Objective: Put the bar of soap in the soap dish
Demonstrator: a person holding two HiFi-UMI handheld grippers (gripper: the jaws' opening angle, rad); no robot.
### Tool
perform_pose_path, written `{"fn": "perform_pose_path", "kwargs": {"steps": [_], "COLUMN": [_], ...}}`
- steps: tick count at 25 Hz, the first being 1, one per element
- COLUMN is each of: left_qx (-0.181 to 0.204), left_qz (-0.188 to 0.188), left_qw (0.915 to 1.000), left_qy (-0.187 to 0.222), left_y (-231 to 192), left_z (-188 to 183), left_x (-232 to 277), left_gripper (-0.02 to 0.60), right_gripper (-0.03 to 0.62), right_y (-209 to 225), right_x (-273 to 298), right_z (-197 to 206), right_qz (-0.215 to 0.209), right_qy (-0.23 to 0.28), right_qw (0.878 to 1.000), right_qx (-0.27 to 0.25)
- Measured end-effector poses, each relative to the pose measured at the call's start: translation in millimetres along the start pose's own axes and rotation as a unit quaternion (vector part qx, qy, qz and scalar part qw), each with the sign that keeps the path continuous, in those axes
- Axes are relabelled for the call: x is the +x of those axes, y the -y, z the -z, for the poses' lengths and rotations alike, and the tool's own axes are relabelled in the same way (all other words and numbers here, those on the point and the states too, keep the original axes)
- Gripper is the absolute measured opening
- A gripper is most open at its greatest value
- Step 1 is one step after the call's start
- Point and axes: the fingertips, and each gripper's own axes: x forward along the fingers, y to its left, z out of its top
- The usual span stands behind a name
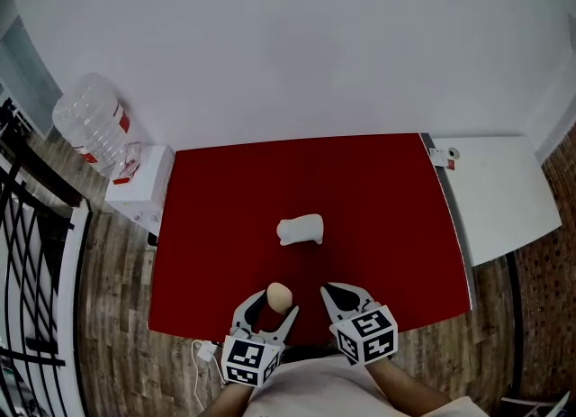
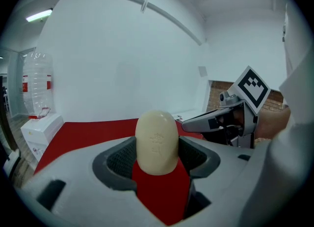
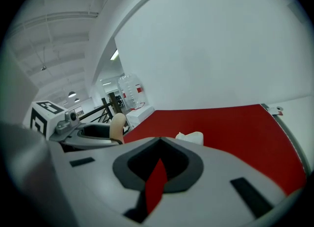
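Observation:
A cream oval bar of soap (image 1: 279,296) (image 2: 157,142) stands upright between the pads of my left gripper (image 1: 274,309) (image 2: 157,153), which is shut on it just above the near edge of the red table (image 1: 378,217). The white soap dish (image 1: 300,229) (image 3: 191,137) sits at the middle of the table, a short way beyond both grippers. My right gripper (image 1: 335,296) (image 3: 159,145) hovers beside the left one at the near edge, shut with nothing in it. From the right gripper view, the soap (image 3: 117,127) shows at the left in the other gripper.
A big clear water bottle (image 1: 94,127) lies on a white box (image 1: 142,181) left of the table. A white desk (image 1: 499,194) adjoins the right side, with a small white and red object (image 1: 446,156) at its corner. Black railing (image 1: 27,253) stands far left.

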Motion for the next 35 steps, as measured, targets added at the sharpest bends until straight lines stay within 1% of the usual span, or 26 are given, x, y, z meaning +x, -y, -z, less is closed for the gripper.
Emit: {"fn": "perform_pose_path", "kwargs": {"steps": [16, 21, 29, 35], "left_qx": [-0.007, -0.007, -0.001, 0.002], "left_qz": [0.028, 0.034, 0.036, 0.044], "left_qw": [0.9995, 0.9991, 0.9989, 0.9981], "left_qy": [-0.012, -0.024, -0.031, -0.043], "left_y": [-30, -42, -68, -77], "left_z": [-3, 1, 8, 21], "left_x": [37, 58, 93, 117], "left_gripper": [0.278, 0.278, 0.278, 0.278], "right_gripper": [0.005, 0.005, 0.005, 0.005], "right_y": [18, 36, 62, 74], "right_x": [33, 52, 85, 104], "right_z": [-5, -10, -6, -2], "right_qz": [0.029, 0.043, 0.065, 0.068], "right_qy": [-0.017, -0.017, -0.014, -0.019], "right_qw": [0.999, 0.999, 0.998, 0.997], "right_qx": [0.014, 0.008, 0.019, 0.027]}}
